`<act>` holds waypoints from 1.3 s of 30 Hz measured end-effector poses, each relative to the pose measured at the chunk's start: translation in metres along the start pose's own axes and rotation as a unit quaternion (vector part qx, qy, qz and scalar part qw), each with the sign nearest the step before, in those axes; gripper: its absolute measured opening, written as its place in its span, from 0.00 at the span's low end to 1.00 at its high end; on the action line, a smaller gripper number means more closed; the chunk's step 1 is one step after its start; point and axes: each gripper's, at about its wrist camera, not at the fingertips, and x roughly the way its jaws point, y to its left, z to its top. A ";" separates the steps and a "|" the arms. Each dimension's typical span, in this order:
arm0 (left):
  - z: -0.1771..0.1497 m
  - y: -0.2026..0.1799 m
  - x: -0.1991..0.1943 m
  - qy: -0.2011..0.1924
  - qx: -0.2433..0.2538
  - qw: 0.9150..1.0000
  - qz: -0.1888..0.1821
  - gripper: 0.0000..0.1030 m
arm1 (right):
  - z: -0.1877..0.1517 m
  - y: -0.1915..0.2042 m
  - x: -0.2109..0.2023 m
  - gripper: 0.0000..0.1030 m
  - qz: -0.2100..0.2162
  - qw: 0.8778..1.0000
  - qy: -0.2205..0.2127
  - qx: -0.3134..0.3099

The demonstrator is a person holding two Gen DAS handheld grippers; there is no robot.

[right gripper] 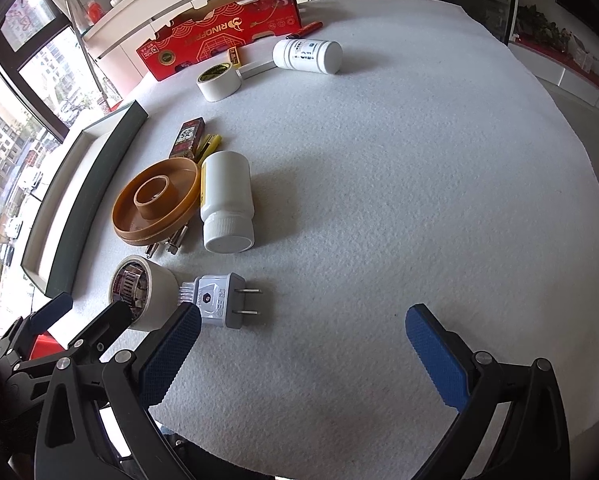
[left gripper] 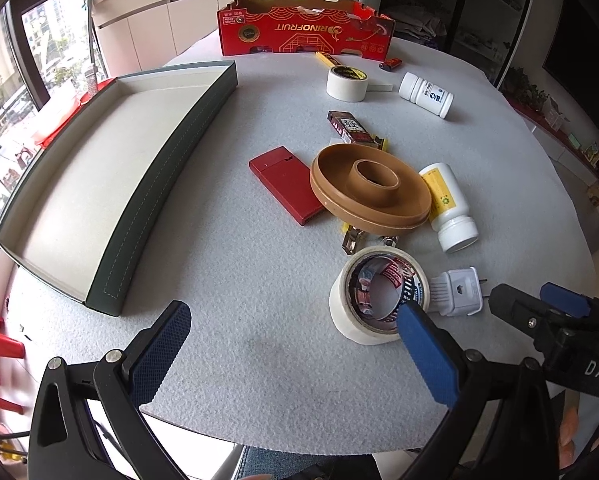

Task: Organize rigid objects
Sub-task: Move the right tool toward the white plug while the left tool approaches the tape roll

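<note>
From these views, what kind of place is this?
Likely a home living or dining room, high up: a round felt-covered table, white cabinets by the window looking onto apartment blocks, and dark shelving behind.

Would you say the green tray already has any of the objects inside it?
No, the green tray shows only its bare pale floor, while the red case and brown reel lie outside it on the table.

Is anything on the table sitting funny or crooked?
Yes. The brown spool sits tilted, propped on the metal clips and yellow clips underneath instead of lying flat. Both white bottles lie on their sides. Nothing looks spilled or broken.
</note>
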 end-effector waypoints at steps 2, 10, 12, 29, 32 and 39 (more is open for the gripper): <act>0.000 -0.002 0.000 0.002 0.007 1.000 -0.001 1.00 | 0.000 0.000 0.001 1.00 0.001 1.000 0.000 0.002; -0.001 -0.009 0.001 0.005 0.019 1.000 -0.020 1.00 | 0.003 -0.006 0.000 1.00 -0.002 1.000 -0.005 0.010; -0.001 -0.011 0.002 0.007 0.025 0.999 -0.031 1.00 | 0.003 -0.007 0.000 1.00 -0.002 1.000 -0.006 0.012; 0.010 -0.021 0.021 0.001 0.029 0.996 -0.085 0.57 | 0.002 -0.023 -0.002 1.00 -0.005 0.999 -0.005 0.036; 0.009 -0.016 0.017 -0.001 0.026 0.996 -0.082 0.57 | 0.001 -0.021 -0.001 1.00 -0.001 0.999 -0.004 0.034; 0.013 0.004 -0.006 -0.034 0.012 0.995 -0.091 0.62 | 0.001 -0.007 0.004 1.00 0.002 1.000 0.000 0.003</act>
